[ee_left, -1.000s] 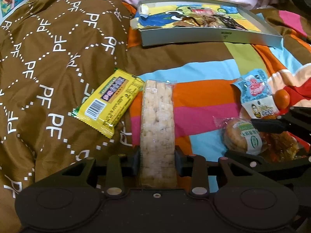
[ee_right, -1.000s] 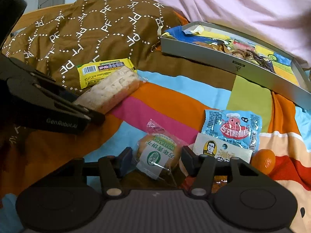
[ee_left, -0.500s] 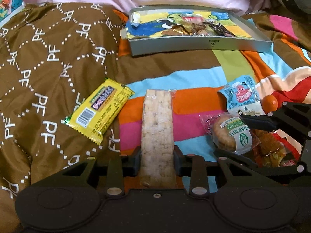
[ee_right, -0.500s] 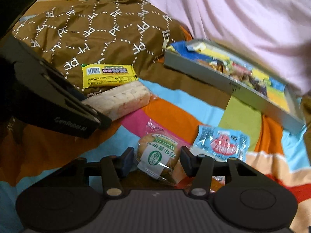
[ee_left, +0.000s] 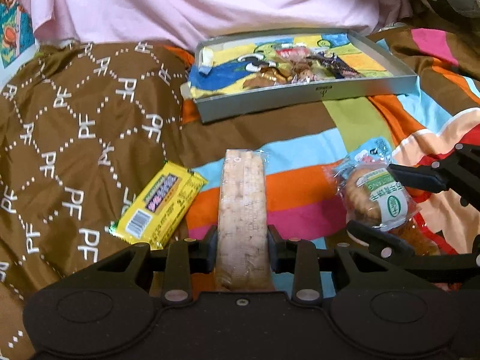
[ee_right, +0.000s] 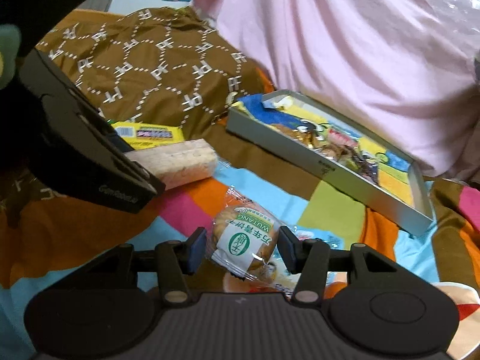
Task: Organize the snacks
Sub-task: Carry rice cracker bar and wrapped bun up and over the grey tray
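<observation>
Snacks are spread over a striped, many-coloured bedspread (ee_left: pixel 300 198), and 2 of them are held in grippers. A long pale rice-crisp bar (ee_left: pixel 242 210) in clear wrap is clamped between the pads of the left gripper (ee_left: pixel 242 247), its far end pointing toward 12 o'clock in the left wrist view; in the right wrist view the same bar (ee_right: pixel 180 162) is seen sticking out of that gripper at 10 o'clock, raised off the cloth. A round cookie pack (ee_right: pixel 244 241) with a green and white label is gripped by the right gripper (ee_right: pixel 242 249), both pads pressed against its wrapper; in the left wrist view this pack (ee_left: pixel 376 202) is seen at 3 o'clock between the 2 black fingers. A yellow wrapped bar (ee_left: pixel 160 207) lies on the cloth just beside the rice-crisp bar, at 9 o'clock from it, partly on a brown quilt (ee_left: pixel 75 138) printed with white letters. A shallow grey tray (ee_left: pixel 300 97) is placed at 12 o'clock, near a pink sheet (ee_left: pixel 210 0), and several wrapped snacks lie inside it on a cartoon-printed base. A blue packet (ee_left: pixel 375 150) is partly hidden behind the cookie pack.
</observation>
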